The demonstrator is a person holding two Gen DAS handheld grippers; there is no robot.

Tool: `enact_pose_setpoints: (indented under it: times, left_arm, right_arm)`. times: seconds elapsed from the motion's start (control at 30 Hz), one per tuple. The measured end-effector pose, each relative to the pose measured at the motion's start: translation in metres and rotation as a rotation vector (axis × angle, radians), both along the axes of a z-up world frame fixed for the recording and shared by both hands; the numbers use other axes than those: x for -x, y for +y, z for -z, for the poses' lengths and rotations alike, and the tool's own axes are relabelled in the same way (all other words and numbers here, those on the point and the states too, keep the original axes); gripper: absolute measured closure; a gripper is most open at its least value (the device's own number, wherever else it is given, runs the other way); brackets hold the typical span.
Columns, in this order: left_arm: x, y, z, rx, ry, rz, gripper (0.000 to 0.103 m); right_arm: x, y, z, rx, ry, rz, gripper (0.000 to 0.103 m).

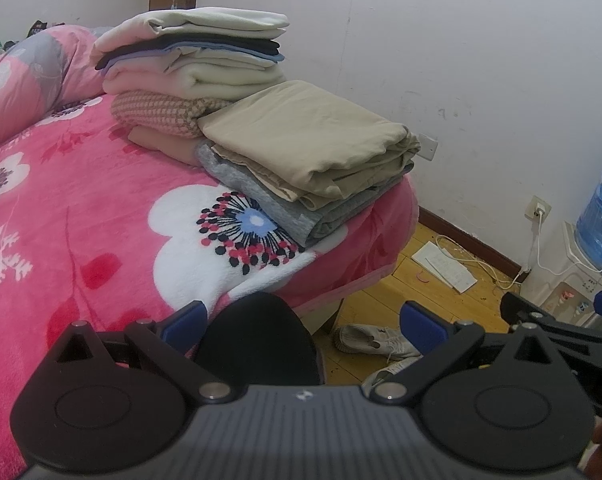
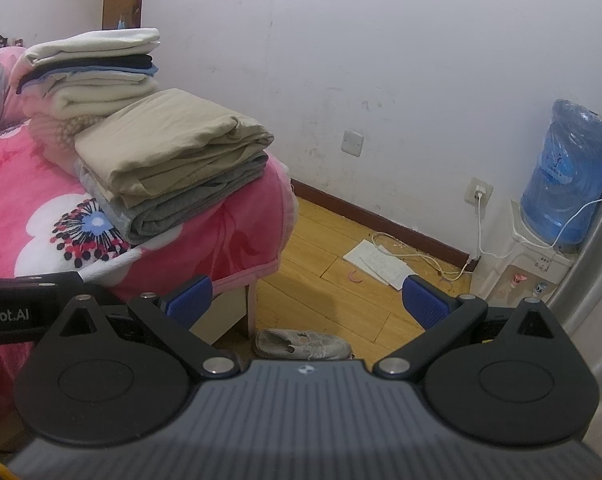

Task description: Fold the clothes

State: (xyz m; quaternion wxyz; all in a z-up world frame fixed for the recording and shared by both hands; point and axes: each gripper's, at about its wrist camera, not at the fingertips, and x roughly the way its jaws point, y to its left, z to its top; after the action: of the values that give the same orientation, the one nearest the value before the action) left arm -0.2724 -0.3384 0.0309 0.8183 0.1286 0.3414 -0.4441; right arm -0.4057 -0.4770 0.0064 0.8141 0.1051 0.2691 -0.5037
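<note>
Hovering empty over the bed (image 1: 81, 220), the left gripper (image 1: 305, 320) gapes wide; folded clothes (image 1: 309, 152) sit stacked at the corner, and the right gripper (image 2: 307, 300), equally spread, hangs above floor. Likely between garments; next needs fetching another.

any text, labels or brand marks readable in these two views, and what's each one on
"Robot.AI", first letter cut off at the picture's edge, in white on the left gripper's black body, seen in the right wrist view.
Small white logo, no letters, on the right gripper's grey housing.
Print on the blue water jug: too blurred to read.
Writing on the paper sheets on the floor: too small to read.
Mark on the white sneaker: unreadable.
</note>
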Motion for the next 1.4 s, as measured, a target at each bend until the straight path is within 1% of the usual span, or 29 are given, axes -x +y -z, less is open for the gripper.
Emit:
enact_pose_setpoints:
  times: [1.4]
  left_arm:
    - [0.0005, -0.0017, 0.0019, -0.009, -0.002, 0.000, 0.000]
  right_arm:
    - [-0.0024, -0.0001, 0.0020, 0.012, 0.025, 0.003, 0.001]
